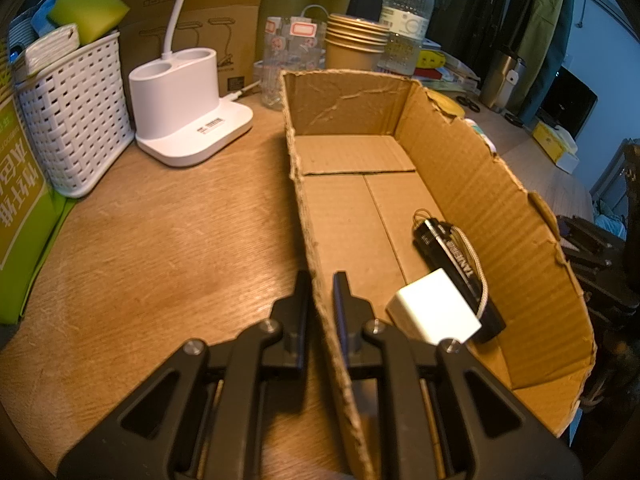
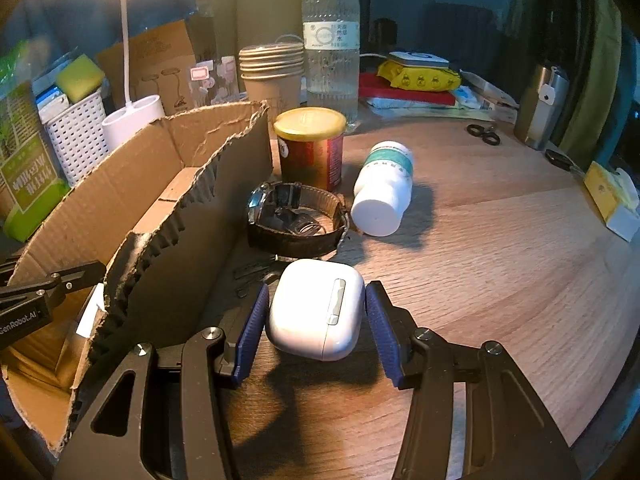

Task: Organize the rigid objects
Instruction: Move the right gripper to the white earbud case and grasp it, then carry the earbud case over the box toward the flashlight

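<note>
Counting two items (image 1: 434, 306) (image 1: 456, 268) inside box (image 1: 480, 184)

A wooden table (image 2: 500, 240) carries everything. Just ahead of the right gripper (image 2: 316, 312), between its fingers, a white earbud case (image 2: 316, 308) lies on the wood. Beyond it sits a wristwatch (image 2: 298, 216), then a red can with a yellow lid (image 2: 311, 146), and to the right of those a white pill bottle (image 2: 384, 188) on its side. To that gripper's left stands a torn cardboard box (image 2: 224, 184). Farther back stand a stack of paper cups (image 2: 272, 76) and a clear water bottle (image 2: 331, 40). Ahead and left of the left gripper (image 1: 322, 292) rest a white lamp base (image 1: 188, 108) and a white woven basket (image 1: 76, 116).
</note>
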{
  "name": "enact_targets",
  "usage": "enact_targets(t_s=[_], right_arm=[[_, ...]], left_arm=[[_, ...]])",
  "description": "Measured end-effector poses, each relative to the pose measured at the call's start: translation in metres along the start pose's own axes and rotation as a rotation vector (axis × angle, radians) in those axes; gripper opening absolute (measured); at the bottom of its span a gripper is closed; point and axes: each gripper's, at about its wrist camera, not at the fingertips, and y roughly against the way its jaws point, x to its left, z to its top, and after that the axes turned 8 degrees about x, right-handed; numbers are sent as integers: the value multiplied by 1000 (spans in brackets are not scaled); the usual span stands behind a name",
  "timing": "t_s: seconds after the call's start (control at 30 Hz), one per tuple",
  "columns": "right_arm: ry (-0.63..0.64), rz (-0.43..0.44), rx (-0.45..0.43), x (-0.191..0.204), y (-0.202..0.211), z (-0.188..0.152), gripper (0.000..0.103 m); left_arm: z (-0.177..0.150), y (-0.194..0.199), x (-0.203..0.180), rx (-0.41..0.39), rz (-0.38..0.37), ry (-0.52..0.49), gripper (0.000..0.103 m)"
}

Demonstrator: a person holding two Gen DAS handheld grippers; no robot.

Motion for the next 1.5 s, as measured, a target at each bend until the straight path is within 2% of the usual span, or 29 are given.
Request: enact_targets(t_s=[0.63,1.0,1.27,1.5], right_arm=[[3,-21,-67,-1,29,4,53],[33,-15,-131,13,55,10,53],[87,39,-181,34,69,16,53],[142,80,-187,55,67,23,53]], left_arm=[[0,0,0,0,0,0,13],[0,0,0,0,0,0,13],[0,0,0,0,0,0,12],[0,1,0,0,0,0,12]])
